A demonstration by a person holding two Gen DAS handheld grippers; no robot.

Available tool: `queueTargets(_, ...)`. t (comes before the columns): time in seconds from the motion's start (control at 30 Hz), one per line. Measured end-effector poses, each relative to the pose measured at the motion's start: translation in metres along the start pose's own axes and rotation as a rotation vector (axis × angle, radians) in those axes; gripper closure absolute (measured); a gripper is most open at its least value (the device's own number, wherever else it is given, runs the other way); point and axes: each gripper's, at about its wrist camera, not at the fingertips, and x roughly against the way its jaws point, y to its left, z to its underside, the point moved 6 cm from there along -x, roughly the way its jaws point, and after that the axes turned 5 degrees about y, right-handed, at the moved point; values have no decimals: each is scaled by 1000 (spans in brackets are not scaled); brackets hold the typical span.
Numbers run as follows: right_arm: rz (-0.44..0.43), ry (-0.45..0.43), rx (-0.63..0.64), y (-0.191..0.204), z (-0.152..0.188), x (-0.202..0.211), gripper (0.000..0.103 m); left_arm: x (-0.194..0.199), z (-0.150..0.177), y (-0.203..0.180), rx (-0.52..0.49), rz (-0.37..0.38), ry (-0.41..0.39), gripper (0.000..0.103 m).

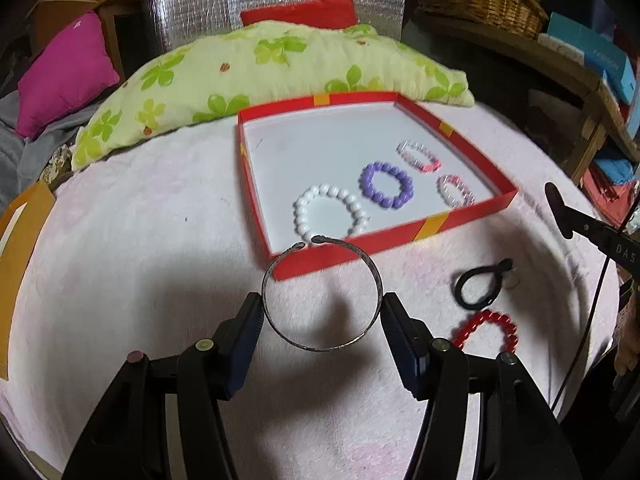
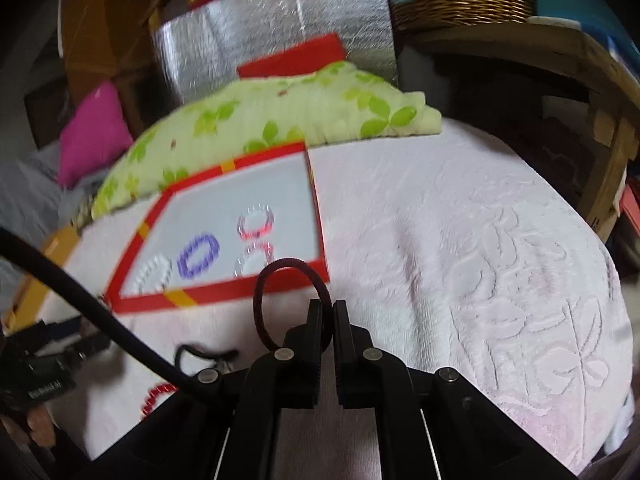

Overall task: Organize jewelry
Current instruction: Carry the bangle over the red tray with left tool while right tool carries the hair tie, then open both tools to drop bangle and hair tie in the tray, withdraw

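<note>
**Holding two rings of jewelry above a pink blanket**

Gripping a thin metal bangle (image 1: 322, 295), the left tongs (image 1: 323, 316) stand wide apart, each pad pressing one side of the ring, low in the centre of the left wrist view. The bangle's open ends overlap the near wall of the red box (image 1: 472, 212). In the right wrist view, the right tongs (image 2: 329, 320) are pinched nearly closed on a dark red hair tie (image 2: 291, 268) whose loop stands up left of the fingertips, in front of the box's near right corner.

Inside the box lie a white bead bracelet (image 1: 330, 214), a purple bead bracelet (image 1: 387, 185) and two clear pink bracelets (image 1: 419, 156), side by side toward its near right. On the pink blanket (image 1: 140, 240), lower right of the left view, rest a black hair tie (image 1: 480, 284) and a red bead bracelet (image 1: 486, 330). A green flowered pillow (image 1: 260, 68) lies behind the box.
</note>
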Motion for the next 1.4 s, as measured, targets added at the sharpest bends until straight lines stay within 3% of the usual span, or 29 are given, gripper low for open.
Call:
queueTargets(0.17,-21,14,12,11,-6,-3,97,13,-15,-2,-6,4,-74,41)
queueTargets(0.3,-60,19,39,27,-26,-9,97,12,-35,-2,-13,11,-88,41)
queueTargets(0.43,-85,111,28,41,-47,-39,97,4,-63,1,-12,29,-89,41)
queueTargets(0.57,-113,195,29,57,-66,-74,97,-22,-92,3,-26,69,-44,41)
queueTargets(0.8,-106,264,45,85,-104,-137,97,-73,-124,11,-29,67,38,41)
queueTargets(1.03,-102,263,-11,90,-132,-176,96,-110,-137,19,8,70,107,40)
queueTargets(1.17,-129,250,-57,84,-137,-182,96,-115,-135,17,-31,42,123,41)
queueTargets(1.2,-129,245,-66,82,-138,-181,91,-114,-135,18,-34,36,118,40)
queueTargets(1.3,-163,230,-93,78,-139,-175,53,-108,-134,21,-26,23,99,38)
queueTargets(1.4,-173,198,-106,75,-138,-163,53,-98,-131,22,-30,4,82,37)
